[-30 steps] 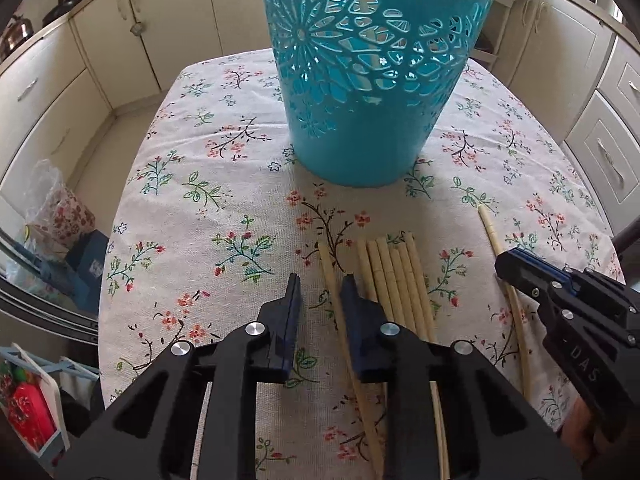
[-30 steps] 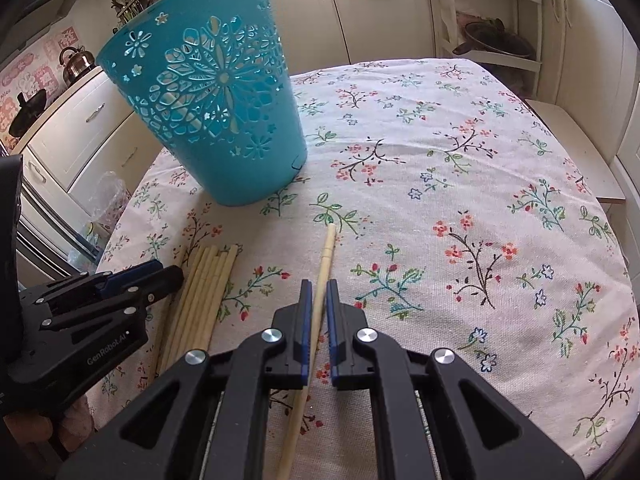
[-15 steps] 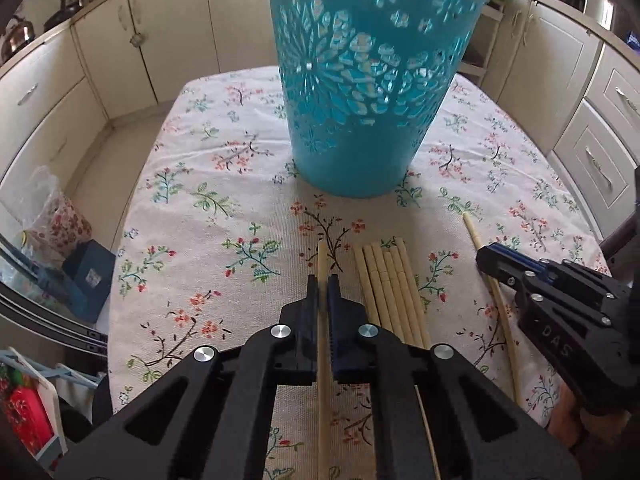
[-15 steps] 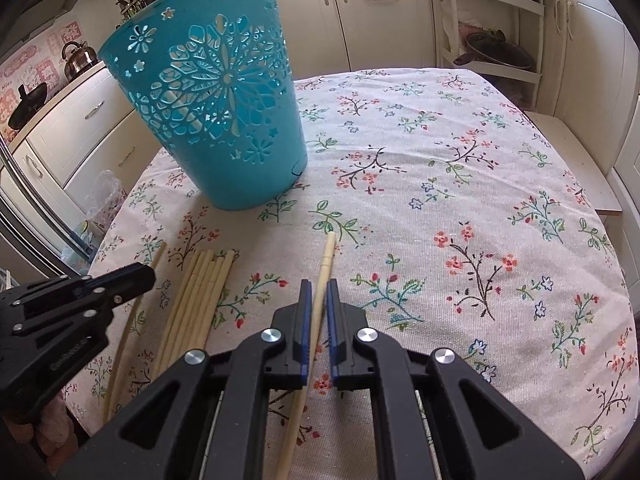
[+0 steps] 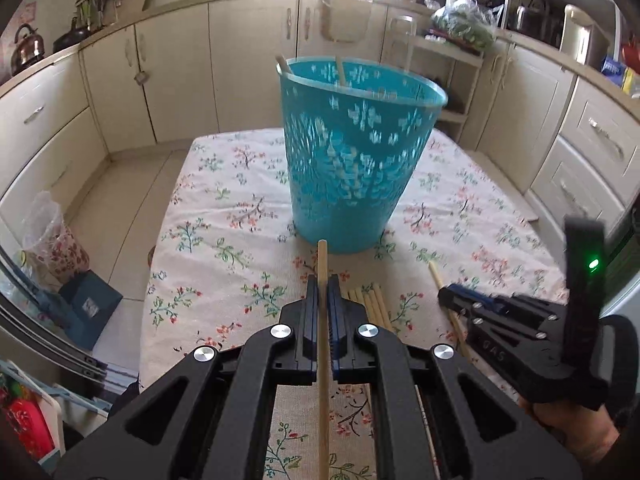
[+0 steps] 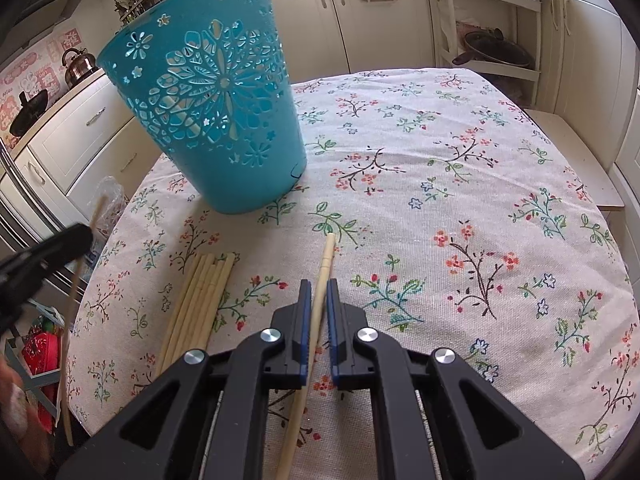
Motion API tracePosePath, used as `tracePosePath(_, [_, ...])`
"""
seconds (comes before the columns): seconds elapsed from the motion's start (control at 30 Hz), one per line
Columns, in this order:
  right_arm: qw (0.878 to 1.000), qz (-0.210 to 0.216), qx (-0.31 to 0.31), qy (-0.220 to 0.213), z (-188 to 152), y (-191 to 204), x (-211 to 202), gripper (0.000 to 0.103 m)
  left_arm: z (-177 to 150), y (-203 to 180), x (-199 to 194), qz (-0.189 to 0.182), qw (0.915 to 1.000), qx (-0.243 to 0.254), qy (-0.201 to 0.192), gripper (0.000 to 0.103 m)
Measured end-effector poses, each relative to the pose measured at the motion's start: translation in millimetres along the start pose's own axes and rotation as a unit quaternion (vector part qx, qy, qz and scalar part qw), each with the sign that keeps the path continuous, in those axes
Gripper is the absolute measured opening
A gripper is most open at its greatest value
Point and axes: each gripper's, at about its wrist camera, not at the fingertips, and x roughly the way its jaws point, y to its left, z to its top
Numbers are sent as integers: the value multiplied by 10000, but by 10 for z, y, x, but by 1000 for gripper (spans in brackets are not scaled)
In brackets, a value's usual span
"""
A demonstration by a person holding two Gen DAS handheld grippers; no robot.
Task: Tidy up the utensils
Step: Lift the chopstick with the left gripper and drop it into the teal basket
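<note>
My left gripper [image 5: 323, 285] is shut on a wooden chopstick [image 5: 322, 264] and holds it lifted above the table, pointing at the teal cut-out basket [image 5: 356, 152]. Two sticks lean inside the basket. My right gripper [image 6: 317, 288] is shut on a pale chopstick [image 6: 326, 256] that lies on the floral tablecloth [image 6: 480, 184]. A bundle of several chopsticks [image 6: 200, 300] lies flat to its left. The basket [image 6: 216, 120] stands behind the bundle. The left gripper [image 6: 44, 252] shows at the left edge with its stick. The right gripper [image 5: 444, 297] shows low right.
Kitchen cabinets [image 5: 248, 72] ring the table. A plastic bag [image 5: 52, 240] and a blue box [image 5: 90, 304] sit on the floor to the left. An open shelf with a pan [image 6: 496, 52] stands behind the table on the right.
My left gripper closed on a chopstick, then lifted it off the table and back, so the basket's rim now shows. My right gripper stayed shut on its chopstick, barely moving.
</note>
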Motion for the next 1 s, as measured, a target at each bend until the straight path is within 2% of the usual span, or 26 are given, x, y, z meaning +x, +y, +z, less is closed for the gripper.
tracePosePath(0.3, [10000, 3, 7, -13, -3, -6, -4, 9, 343, 195, -543, -423, 9945, -408, -871, 5])
tracePosePath(0.53, [10000, 13, 21, -12, -7, -8, -5, 9, 845, 217, -835, -561, 9838, -562, -1607, 5])
tracePosePath(0.77, [9999, 100, 120, -1, 2, -46, -4, 9, 1427, 191, -741, -525, 9708, -799, -2198, 5])
tracePosePath(0.87, [9998, 141, 161, 4, 12, -72, 6, 9, 1688, 195, -630, -479, 9625, -1034, -2463, 5])
tracePosePath(1.0, [9996, 188, 195, 10, 21, -89, 3, 9, 1906, 187, -378, -479, 9559, -1234, -2622, 5])
